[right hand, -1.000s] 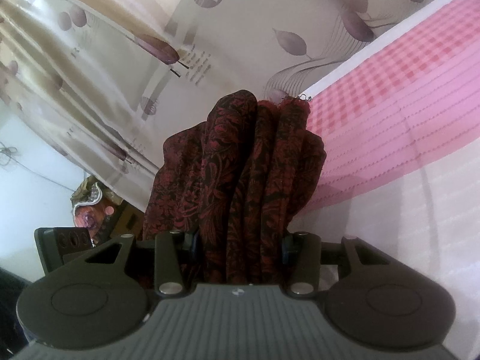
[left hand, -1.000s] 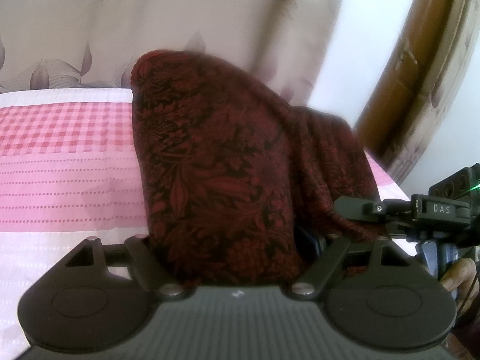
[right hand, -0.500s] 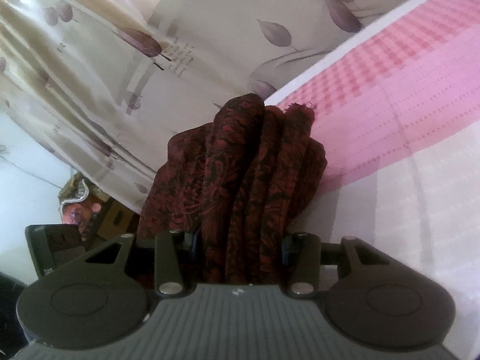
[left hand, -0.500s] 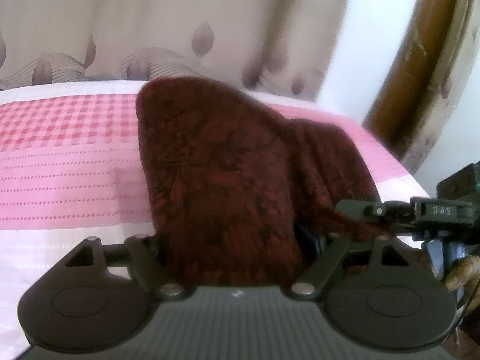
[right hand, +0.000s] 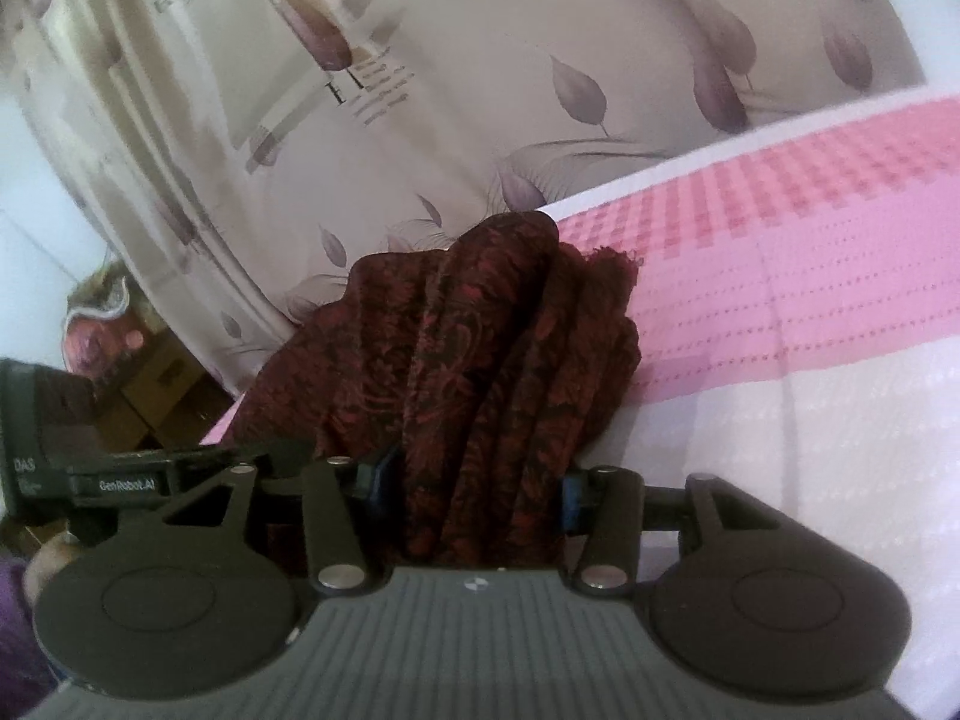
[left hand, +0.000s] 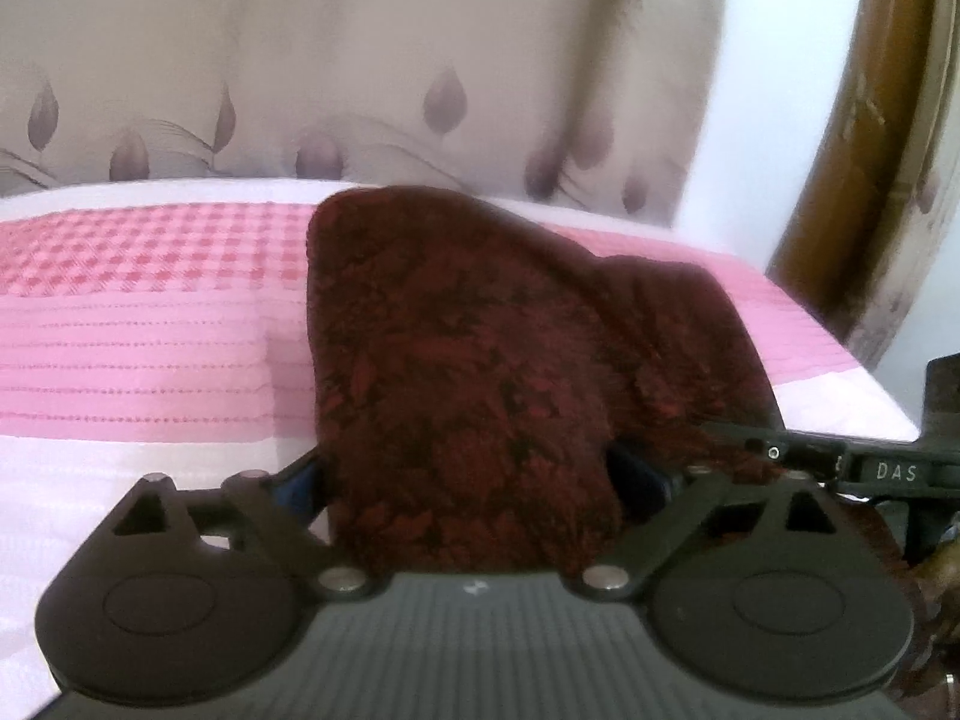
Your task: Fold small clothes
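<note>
A dark red patterned cloth (left hand: 468,360) hangs bunched between both grippers over a pink and white bed cover (left hand: 150,330). My left gripper (left hand: 468,474) has the cloth between its jaws, which are opening; a slit of bed shows beside the left pad. In the right wrist view the cloth (right hand: 480,348) stands in folds. My right gripper (right hand: 474,486) is pressed on those folds, its jaws easing apart slightly. Each gripper shows in the other's view: the right gripper (left hand: 888,468) at the right edge, the left gripper (right hand: 120,486) at the left.
A leaf-print curtain (left hand: 360,60) hangs behind the bed. A curved wooden frame (left hand: 870,150) rises at the right. Cardboard boxes (right hand: 156,390) sit beyond the bed's edge. Part of a person's hand (left hand: 942,570) shows by the right gripper.
The cloth has sunk toward the bed, its top now below the curtain's hem. The left jaws have spread wider. The right view has rolled, so the bed lies more level.
</note>
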A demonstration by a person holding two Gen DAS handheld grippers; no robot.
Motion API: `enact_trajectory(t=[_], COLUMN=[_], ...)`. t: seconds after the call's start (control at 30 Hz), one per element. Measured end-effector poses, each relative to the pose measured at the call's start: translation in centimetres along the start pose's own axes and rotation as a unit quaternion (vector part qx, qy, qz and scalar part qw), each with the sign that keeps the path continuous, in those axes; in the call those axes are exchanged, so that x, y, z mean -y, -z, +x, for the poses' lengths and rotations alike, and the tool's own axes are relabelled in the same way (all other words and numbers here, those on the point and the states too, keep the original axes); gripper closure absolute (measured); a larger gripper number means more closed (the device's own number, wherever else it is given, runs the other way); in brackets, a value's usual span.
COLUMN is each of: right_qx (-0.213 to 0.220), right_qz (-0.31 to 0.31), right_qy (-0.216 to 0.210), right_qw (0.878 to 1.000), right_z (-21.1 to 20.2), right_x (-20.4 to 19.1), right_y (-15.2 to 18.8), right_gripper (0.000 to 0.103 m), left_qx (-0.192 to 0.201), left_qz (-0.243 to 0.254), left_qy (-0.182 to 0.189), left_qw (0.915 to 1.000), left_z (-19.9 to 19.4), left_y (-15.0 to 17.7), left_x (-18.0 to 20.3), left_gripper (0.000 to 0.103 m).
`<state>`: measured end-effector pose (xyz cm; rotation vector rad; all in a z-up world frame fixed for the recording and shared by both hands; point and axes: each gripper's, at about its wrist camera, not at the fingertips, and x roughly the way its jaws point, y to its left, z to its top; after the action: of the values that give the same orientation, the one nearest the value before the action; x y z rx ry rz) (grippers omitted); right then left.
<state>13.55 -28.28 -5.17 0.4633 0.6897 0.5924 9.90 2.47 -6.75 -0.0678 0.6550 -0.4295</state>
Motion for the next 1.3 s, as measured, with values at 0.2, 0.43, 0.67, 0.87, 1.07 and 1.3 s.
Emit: enact_trajectory(t=[0.2, 0.43, 0.67, 0.87, 1.07, 1.3], right_qx=[0.009, 0.030, 0.111, 0.163, 0.170, 0.175], right_qz=[-0.037, -0.061, -0.094, -0.089, -0.106, -0.116], right_qy=[0.028, 0.054, 0.082, 0.094, 0.114, 0.112], right_qw=[0.999, 0.996, 0.986, 0.978, 0.973, 0.971], right_z=[-0.1, -0.5, -4.1, -7.7, -9.5, -11.0], right_x=[-0.8, -1.7, -3.8, -5.9, -8.1, -9.7], right_y=[0.1, 0.2, 0.7, 1.3, 3.3, 4.2], right_gripper=[0.043, 0.033, 0.032, 0.016, 0.005, 0.003], left_qx=[0.025, 0.059, 0.075, 0.093, 0.124, 0.207], left_qz=[0.019, 0.061, 0.053, 0.058, 0.093, 0.084], left_qy=[-0.039, -0.095, -0.119, -0.135, -0.202, -0.230], left_qw=[0.9988, 0.9918, 0.9886, 0.9847, 0.9670, 0.9472], left_z=[-0.6, -2.0, -3.7, -5.0, -6.8, -10.7], left_y=[0.5, 1.2, 1.4, 1.8, 2.3, 2.9], left_x=[1.1, 2.9, 3.4, 4.7, 7.3, 9.6], left_gripper=[0.003, 0.003, 0.004, 0.004, 0.002, 0.000])
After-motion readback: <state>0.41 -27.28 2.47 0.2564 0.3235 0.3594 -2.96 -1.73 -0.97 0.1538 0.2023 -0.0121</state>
